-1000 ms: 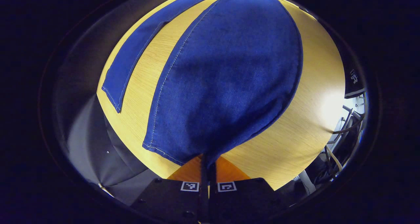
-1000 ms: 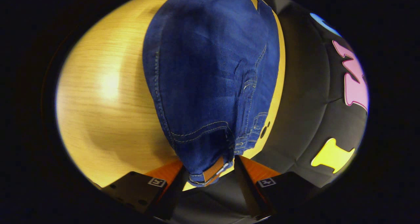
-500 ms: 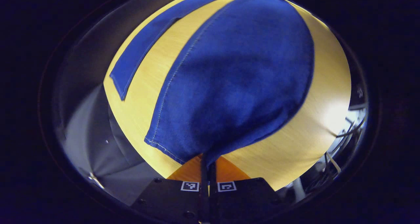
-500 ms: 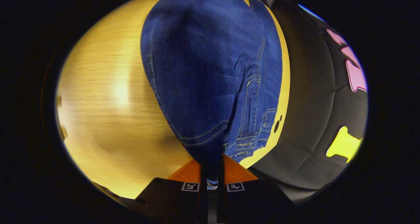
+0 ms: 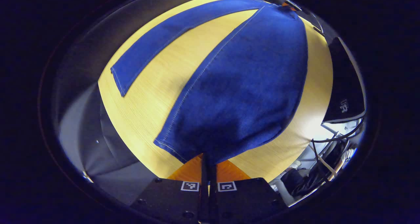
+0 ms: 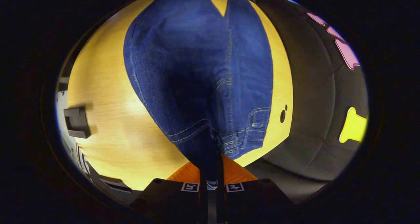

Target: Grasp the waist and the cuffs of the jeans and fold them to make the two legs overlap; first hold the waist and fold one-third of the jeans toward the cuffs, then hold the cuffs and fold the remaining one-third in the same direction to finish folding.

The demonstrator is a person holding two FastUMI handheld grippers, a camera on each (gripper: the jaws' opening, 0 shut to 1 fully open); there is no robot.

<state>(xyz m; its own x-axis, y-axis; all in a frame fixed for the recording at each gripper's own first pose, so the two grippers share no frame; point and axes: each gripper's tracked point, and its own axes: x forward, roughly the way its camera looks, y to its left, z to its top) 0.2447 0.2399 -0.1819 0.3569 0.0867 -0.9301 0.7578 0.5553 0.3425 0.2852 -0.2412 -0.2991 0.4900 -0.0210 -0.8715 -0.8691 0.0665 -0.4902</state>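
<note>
Light yellow wood-grain table (image 5: 147, 119) in a booth with black cloth walls; cables and gear hang past the table edge at 4 o'clock in the left gripper view. We see the dark blue denim jeans (image 5: 242, 86) spread on the table, one leg lifted toward the camera, the other leg (image 5: 157, 43) lying flat at 10 o'clock, the two legs well apart. The left gripper (image 5: 208, 165) has its fingers clenched on the cuff corner of the near leg. In the right gripper view the right gripper (image 6: 211, 171) pinches the waist (image 6: 210, 142) tight, belt loops just beside at 2 o'clock. We judge the denim soft but fairly heavy, it drapes and sags, not slippery; hemmed edges and waistband are the firm places to hold. A black bracket (image 6: 77, 122) sits at the table edge at 9 o'clock and two small dark holes (image 6: 283, 114) at 3 o'clock; neither blocks the fold.
</note>
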